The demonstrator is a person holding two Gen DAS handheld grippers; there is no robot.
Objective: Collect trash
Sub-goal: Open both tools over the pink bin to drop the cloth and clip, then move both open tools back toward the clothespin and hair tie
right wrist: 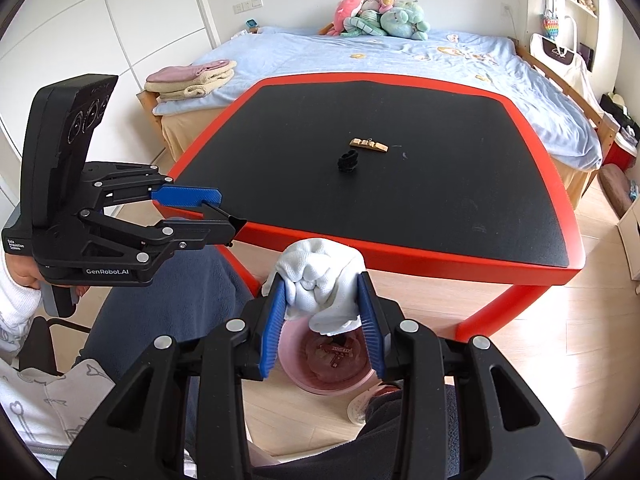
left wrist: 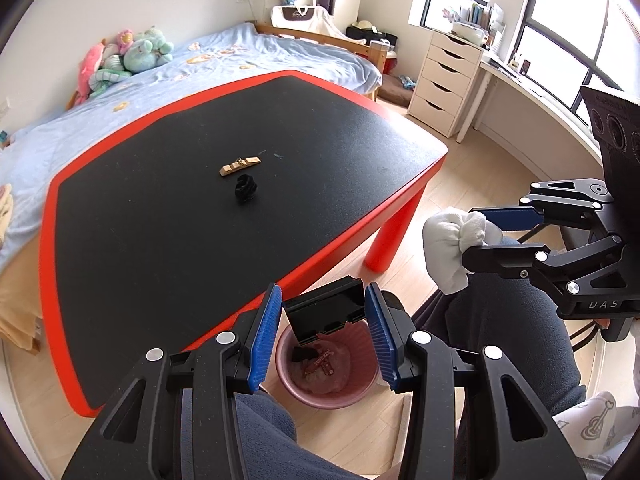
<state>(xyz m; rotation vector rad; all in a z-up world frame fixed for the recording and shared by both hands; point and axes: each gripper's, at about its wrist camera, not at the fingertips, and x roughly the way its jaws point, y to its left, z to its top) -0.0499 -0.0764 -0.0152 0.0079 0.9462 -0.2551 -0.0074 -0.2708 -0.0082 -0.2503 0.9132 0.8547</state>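
My left gripper (left wrist: pixel 324 322) is shut on a flat black box (left wrist: pixel 326 312) and holds it above the pink trash bin (left wrist: pixel 364 390), which has wrappers inside. My right gripper (right wrist: pixel 322 312) is shut on a crumpled white cloth (right wrist: pixel 320 280) above the same bin (right wrist: pixel 294 376). On the black table top with red rim (left wrist: pixel 64 320) lie a tan wooden piece (left wrist: pixel 239 166) and a small black crumpled item (left wrist: pixel 245 190). Both also show in the right wrist view: the wooden piece (right wrist: pixel 369 145) and the black item (right wrist: pixel 347 161).
A bed with blue sheets (left wrist: pixel 280 52) and plush toys (left wrist: pixel 132 54) stands behind the table. A white drawer unit (left wrist: pixel 444 80) and a desk stand by the window. The person's dark-trousered legs (left wrist: pixel 512 320) flank the bin. The floor is light wood.
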